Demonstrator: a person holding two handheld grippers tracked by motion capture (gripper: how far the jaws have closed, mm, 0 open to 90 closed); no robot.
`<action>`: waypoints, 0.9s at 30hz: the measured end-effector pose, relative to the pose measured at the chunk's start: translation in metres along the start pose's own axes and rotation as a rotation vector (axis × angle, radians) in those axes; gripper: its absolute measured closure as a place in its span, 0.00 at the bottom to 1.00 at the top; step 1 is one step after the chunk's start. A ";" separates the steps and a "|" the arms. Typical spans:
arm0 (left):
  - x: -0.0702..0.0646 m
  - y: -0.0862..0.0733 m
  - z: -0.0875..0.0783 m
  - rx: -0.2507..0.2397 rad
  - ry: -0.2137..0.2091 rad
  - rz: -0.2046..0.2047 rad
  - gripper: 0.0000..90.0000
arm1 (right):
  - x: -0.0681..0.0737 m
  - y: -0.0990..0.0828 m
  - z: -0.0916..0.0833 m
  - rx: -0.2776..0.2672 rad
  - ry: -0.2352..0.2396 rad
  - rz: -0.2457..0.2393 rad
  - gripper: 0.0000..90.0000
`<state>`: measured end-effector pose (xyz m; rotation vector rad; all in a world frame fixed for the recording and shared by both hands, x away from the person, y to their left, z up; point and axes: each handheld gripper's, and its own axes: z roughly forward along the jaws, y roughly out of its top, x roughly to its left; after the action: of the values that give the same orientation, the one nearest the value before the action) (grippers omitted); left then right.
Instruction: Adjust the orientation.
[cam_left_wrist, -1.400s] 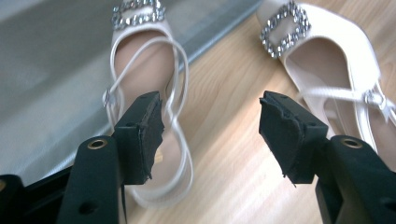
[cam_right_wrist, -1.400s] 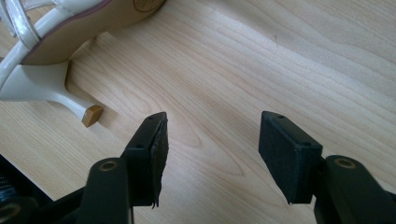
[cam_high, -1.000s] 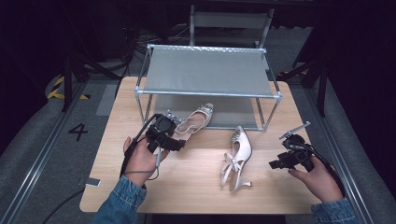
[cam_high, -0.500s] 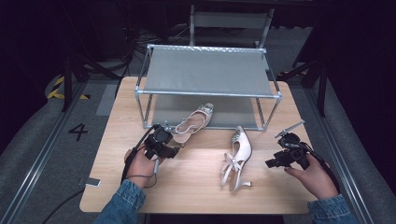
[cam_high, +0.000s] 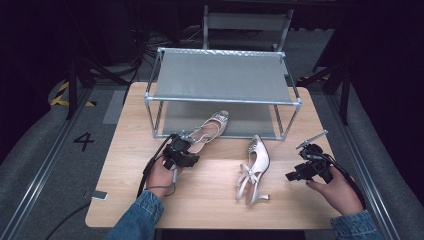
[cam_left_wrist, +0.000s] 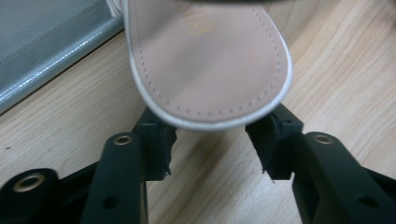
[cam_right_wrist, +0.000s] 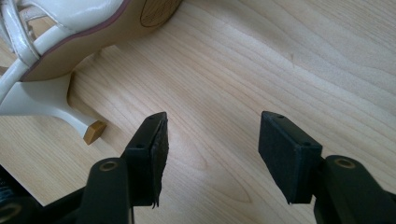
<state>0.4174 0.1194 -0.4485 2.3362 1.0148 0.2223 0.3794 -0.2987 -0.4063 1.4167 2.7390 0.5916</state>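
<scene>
A cream high-heeled sandal (cam_high: 210, 129) lies with its toe under the rack's (cam_high: 222, 100) lower level and its heel end toward me. My left gripper (cam_high: 191, 145) is low at that heel end. In the left gripper view the pink insole (cam_left_wrist: 205, 60) sits between the two pads (cam_left_wrist: 159, 140), which have just been closing in and stand close beside its rim without clearly pressing on it. A second matching sandal (cam_high: 252, 167) lies on its side mid-table. My right gripper (cam_high: 294, 176) rests to its right, open over bare wood (cam_right_wrist: 212, 140), with the sandal's heel (cam_right_wrist: 70, 28) ahead on the left.
The grey two-level metal rack stands at the table's far half, and its lower edge (cam_left_wrist: 46, 42) runs close to the left gripper. The wooden table (cam_high: 210, 205) has free room near the front edge. Dark floor, rails and cables surround the table.
My left hand has come down toward the table at the first sandal's heel end, and its jaws have narrowed around it. The right hand and both sandals have stayed put.
</scene>
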 end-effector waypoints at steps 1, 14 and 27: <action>0.000 0.001 0.001 -0.002 0.005 0.010 0.65 | 0.000 -0.001 -0.001 -0.004 0.001 0.000 0.48; -0.008 0.013 0.010 -0.144 -0.087 -0.003 0.85 | -0.005 -0.010 -0.005 -0.004 -0.006 0.026 0.48; -0.013 0.043 0.021 -0.116 -0.035 -0.039 0.86 | -0.007 -0.015 -0.005 -0.007 -0.002 0.036 0.48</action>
<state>0.4425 0.0773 -0.4399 2.2065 1.0034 0.2186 0.3710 -0.3135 -0.4074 1.4678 2.7120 0.5999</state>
